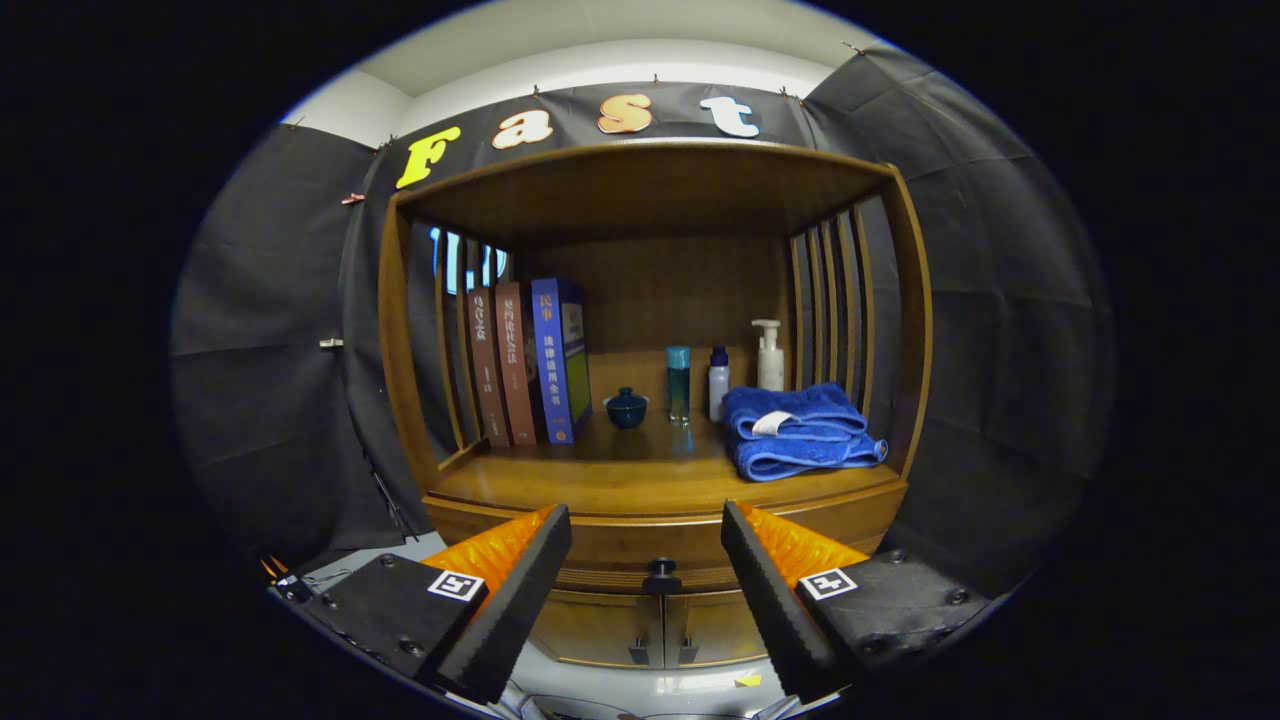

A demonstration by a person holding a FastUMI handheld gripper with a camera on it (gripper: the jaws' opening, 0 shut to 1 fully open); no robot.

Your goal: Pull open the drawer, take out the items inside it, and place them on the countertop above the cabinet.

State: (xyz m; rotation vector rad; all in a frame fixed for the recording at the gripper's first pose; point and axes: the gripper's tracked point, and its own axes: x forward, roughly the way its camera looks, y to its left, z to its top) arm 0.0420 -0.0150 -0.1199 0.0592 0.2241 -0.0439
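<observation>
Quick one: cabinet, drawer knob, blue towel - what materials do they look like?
Cabinet: wood or veneer, glossy varnish; grain shows and the top reflects the bottles. Drawer knob, between the open gripper fingers: dark, smooth, metal or plastic, can't tell. Blue towel: folded terry cloth, soft matte nap.

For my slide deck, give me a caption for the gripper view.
Open gripper lined up on the closed drawer's knob, below a countertop holding books and a folded blue towel.

Gripper (647, 545) fingers spread wide, holding nothing. Drawer knob (661, 577) sits between them, drawer closed. Beyond the knob on the surface (620, 480): books (530, 362), small cup (627, 407), bottles (678, 383), folded blue towel (797, 430).
</observation>
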